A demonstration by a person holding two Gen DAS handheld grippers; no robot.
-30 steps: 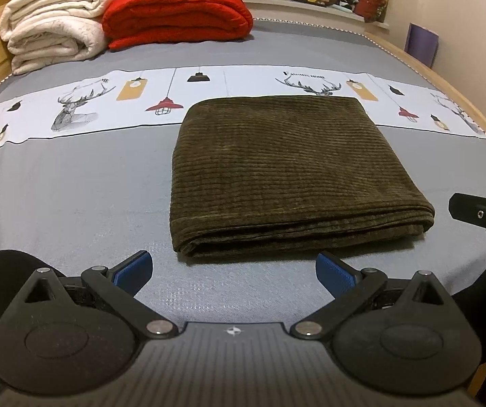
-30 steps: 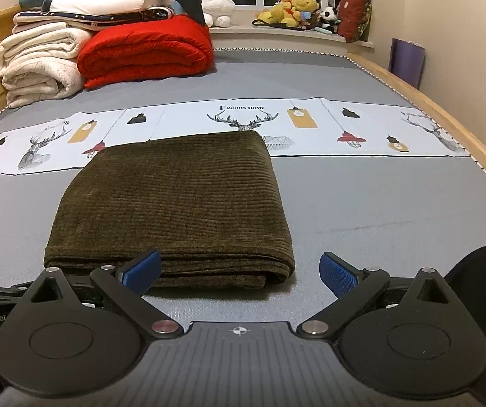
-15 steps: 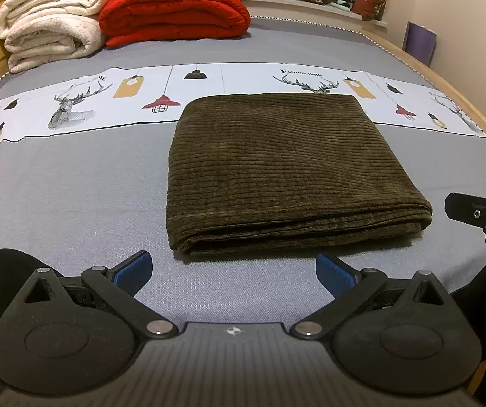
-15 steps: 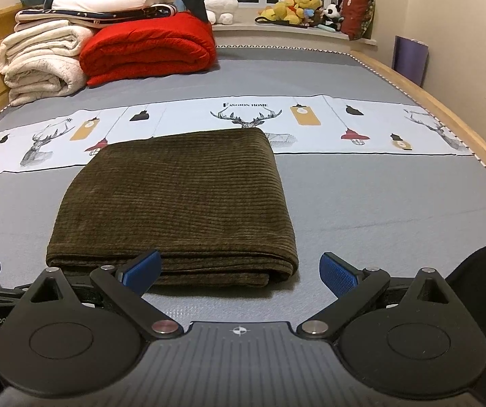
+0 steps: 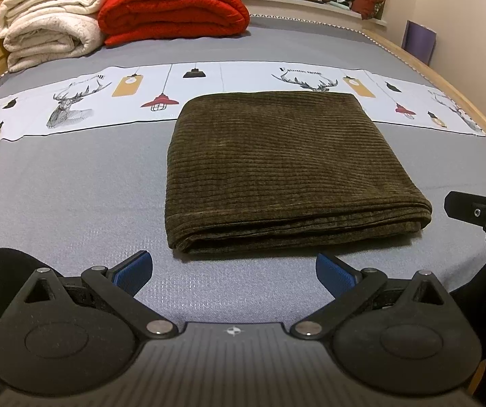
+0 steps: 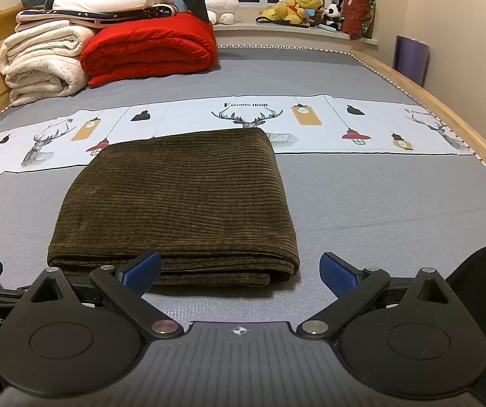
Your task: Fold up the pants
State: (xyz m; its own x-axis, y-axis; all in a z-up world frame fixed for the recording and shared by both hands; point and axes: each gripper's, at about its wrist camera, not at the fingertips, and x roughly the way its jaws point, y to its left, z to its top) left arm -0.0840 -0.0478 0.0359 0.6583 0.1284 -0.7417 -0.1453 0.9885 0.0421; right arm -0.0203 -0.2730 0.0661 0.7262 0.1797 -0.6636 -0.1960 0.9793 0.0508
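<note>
Dark olive corduroy pants (image 5: 287,169) lie folded into a thick, flat rectangle on the grey bed; they also show in the right wrist view (image 6: 178,207). My left gripper (image 5: 232,273) is open and empty, just short of the stack's near edge. My right gripper (image 6: 239,271) is open and empty, its left fingertip (image 6: 143,268) in front of the stack's near edge, apart from it. The right gripper's body (image 5: 480,212) shows at the right edge of the left wrist view.
The grey bedsheet (image 5: 56,186) has a white printed band (image 5: 107,101) behind the pants. Folded white blankets (image 6: 42,64) and a red quilt (image 6: 148,47) sit at the far left. Wooden bed rails (image 6: 446,115) run along the right. Plush toys (image 6: 297,6) line the window sill.
Both grippers have drawn back slightly and tilted; the pants sit a little farther and higher in both views. The pants have not moved and both grippers stay open.
</note>
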